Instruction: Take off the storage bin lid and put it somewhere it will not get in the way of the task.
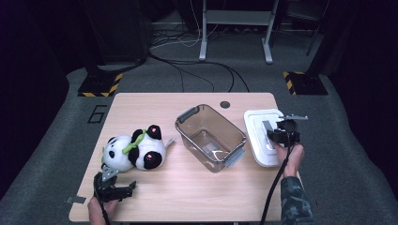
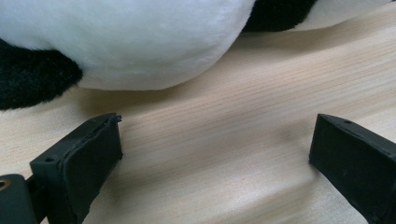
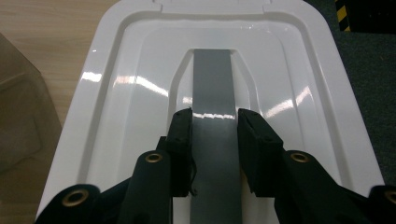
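Your right gripper (image 3: 214,128) has its jaws closed on the grey handle strip (image 3: 212,84) that runs down the middle of the white lid (image 3: 116,107); the pads press on either edge of the strip, which is as tight as this grip needs to be. The lid lies flat at the table's (image 1: 187,197) right edge, just beside the clear bin (image 1: 211,136), which stands empty and open between the lid and the plush panda (image 1: 133,150). To do this well, hold the grip square on the strip and lift straight up before you travel, so the far end of the lid does not drag or tip — a grip this narrow lets a wide lid swing. Your right hand (image 1: 290,157) comes in from below with the gripper pointing down and forward over the lid. Your left gripper (image 2: 215,149) rests low on the table just short of the panda, its jaws wide apart and holding nothing — leave the toy alone for now.
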Motion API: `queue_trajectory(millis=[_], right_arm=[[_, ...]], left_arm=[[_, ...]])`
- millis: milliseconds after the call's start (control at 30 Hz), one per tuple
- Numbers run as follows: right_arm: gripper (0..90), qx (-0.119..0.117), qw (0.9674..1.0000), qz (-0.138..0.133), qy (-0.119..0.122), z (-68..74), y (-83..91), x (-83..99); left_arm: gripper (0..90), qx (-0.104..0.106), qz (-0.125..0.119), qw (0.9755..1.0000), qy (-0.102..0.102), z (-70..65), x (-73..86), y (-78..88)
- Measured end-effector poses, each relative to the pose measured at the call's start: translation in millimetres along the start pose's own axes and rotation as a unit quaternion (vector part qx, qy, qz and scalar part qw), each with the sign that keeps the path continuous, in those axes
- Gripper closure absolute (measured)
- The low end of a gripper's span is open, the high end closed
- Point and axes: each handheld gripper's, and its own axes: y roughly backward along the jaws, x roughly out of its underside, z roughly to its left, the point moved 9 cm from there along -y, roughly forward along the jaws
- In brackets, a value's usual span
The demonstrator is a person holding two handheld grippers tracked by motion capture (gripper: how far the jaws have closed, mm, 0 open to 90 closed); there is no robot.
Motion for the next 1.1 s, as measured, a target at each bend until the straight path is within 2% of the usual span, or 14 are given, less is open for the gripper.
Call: queue_trajectory(millis=[267, 467, 767, 1100], right_arm=[[66.7, 0.010, 0.9998, 0.008, -0.013, -1.0, -18.3, 15.8], [66.7, 0.017, 0.9994, 0.020, -0.022, 4.0, -34.8, 25.2], [66.7, 0.027, 0.9992, 0.026, -0.016, 8.6, -51.3, 25.5], [66.7, 0.032, 0.9984, 0.042, -0.018, 5.8, -68.2, 30.2]], left_arm=[[1.9, 0.000, 0.000, 1.0000, 0.000, 0.0, 0.0, 0.0], [1.9, 0.000, 0.000, 1.0000, 0.000, 0.0, 0.1, 0.0], [1.9, 0.000, -0.001, 1.0000, 0.000, 0.2, -0.1, -0.1], [1.9, -0.001, 0.000, 1.0000, -0.003, 0.7, -0.1, 0.0]])
